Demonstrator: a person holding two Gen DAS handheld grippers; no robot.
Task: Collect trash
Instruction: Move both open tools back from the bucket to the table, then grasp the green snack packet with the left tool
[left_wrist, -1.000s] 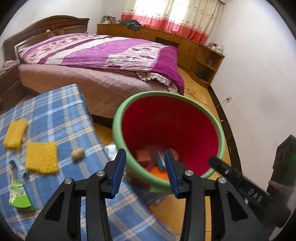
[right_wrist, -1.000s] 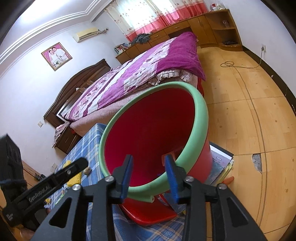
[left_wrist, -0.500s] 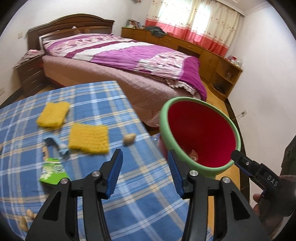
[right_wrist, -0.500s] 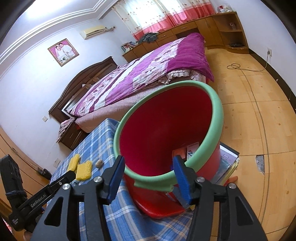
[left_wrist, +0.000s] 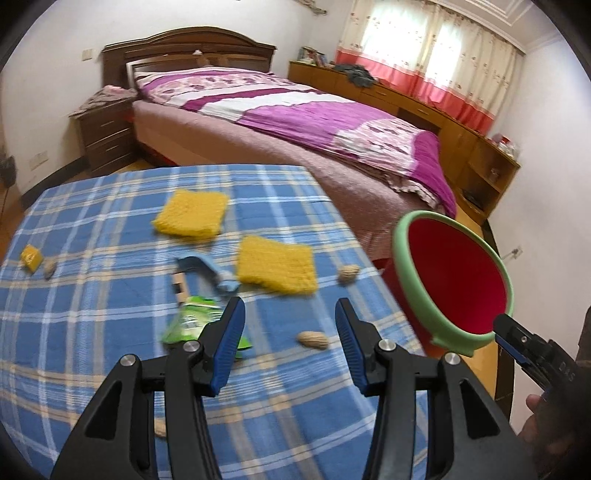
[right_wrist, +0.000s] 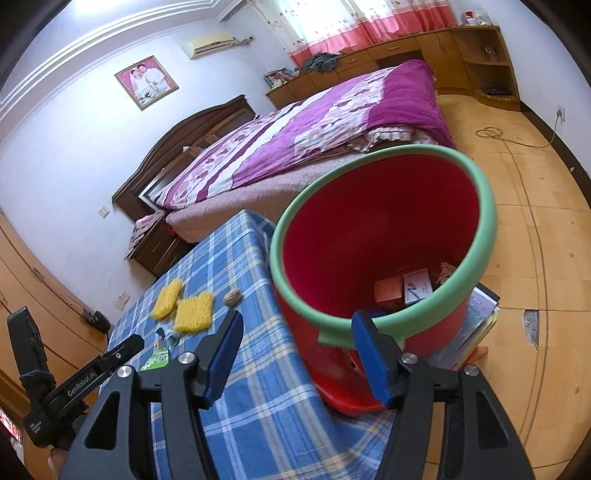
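A red bin with a green rim (left_wrist: 454, 280) stands beside the right edge of the blue plaid table (left_wrist: 110, 229); it holds small boxes (right_wrist: 402, 290). On the table lie a green wrapper (left_wrist: 188, 321), a blue scrap (left_wrist: 207, 271), peanuts (left_wrist: 314, 339) and a small yellow packet (left_wrist: 31, 256). My left gripper (left_wrist: 288, 347) is open and empty above the table, near the wrapper and a peanut. My right gripper (right_wrist: 299, 354) is open and empty, close to the bin's near rim (right_wrist: 369, 325).
Two yellow knitted cloths (left_wrist: 275, 264) lie mid-table. A bed with purple bedding (left_wrist: 295, 110) stands behind the table. A nightstand (left_wrist: 107, 136) is at the left. Books (right_wrist: 476, 325) lie on the wooden floor (right_wrist: 535, 240) by the bin.
My left gripper swung left from over the bin to above the table and opened wider. My right gripper drew back from the bin and opened wider.
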